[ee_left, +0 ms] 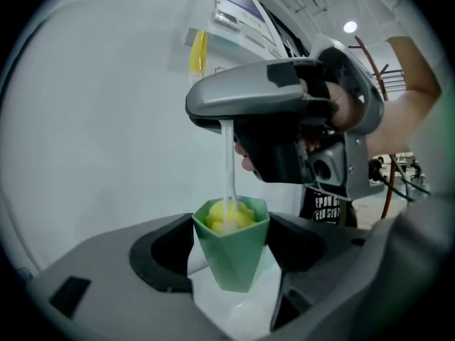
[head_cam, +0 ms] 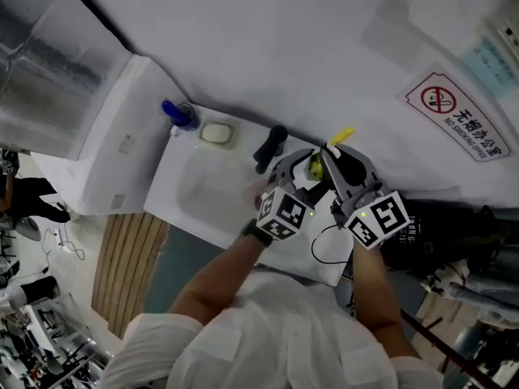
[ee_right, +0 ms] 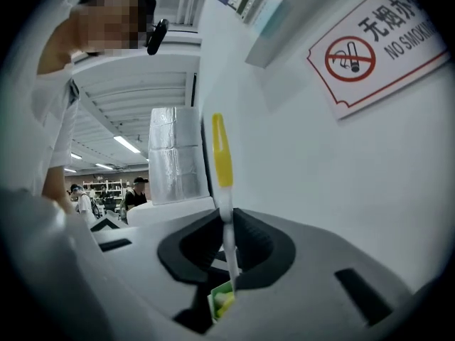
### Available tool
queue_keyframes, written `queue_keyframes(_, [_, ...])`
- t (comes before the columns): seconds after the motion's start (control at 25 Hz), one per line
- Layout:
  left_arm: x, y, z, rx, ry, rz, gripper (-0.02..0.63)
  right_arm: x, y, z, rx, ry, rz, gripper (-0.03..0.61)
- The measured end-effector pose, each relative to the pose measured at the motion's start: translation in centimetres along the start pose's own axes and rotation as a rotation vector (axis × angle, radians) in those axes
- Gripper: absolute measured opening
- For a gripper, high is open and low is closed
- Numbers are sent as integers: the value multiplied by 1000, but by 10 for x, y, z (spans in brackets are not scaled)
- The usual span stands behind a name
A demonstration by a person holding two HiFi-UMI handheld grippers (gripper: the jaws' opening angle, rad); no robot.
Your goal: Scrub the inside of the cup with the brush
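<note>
Left gripper view: clamps green cup (ee_left: 230,251) in left tongs (ee_left: 232,267), brush handle (ee_right: 222,163) in right tongs (ee_right: 229,263), bristles (ee_left: 226,217) inside. Could lever cup loose by scrubbing hard sideways.

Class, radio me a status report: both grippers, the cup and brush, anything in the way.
Left gripper shut on green faceted plastic cup. Right gripper shut on yellow-handled brush, yellow bristle head inside cup. No obstruction seen.
</note>
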State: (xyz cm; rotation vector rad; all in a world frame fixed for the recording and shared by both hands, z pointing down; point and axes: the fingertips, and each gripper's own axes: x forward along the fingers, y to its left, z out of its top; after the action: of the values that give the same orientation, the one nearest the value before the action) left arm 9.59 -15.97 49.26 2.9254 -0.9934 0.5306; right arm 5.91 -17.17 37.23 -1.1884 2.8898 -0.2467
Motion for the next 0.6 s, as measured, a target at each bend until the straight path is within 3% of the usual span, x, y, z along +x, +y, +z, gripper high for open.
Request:
queue_keyframes(0.2, [16, 12, -20, -26, 11, 26, 307, 4, -14, 12, 7, -13, 14, 38])
queue_keyframes(0.6, [55, 19, -63, -111, -19, 46, 305, -52, -23, 99, -14, -171, -47, 38])
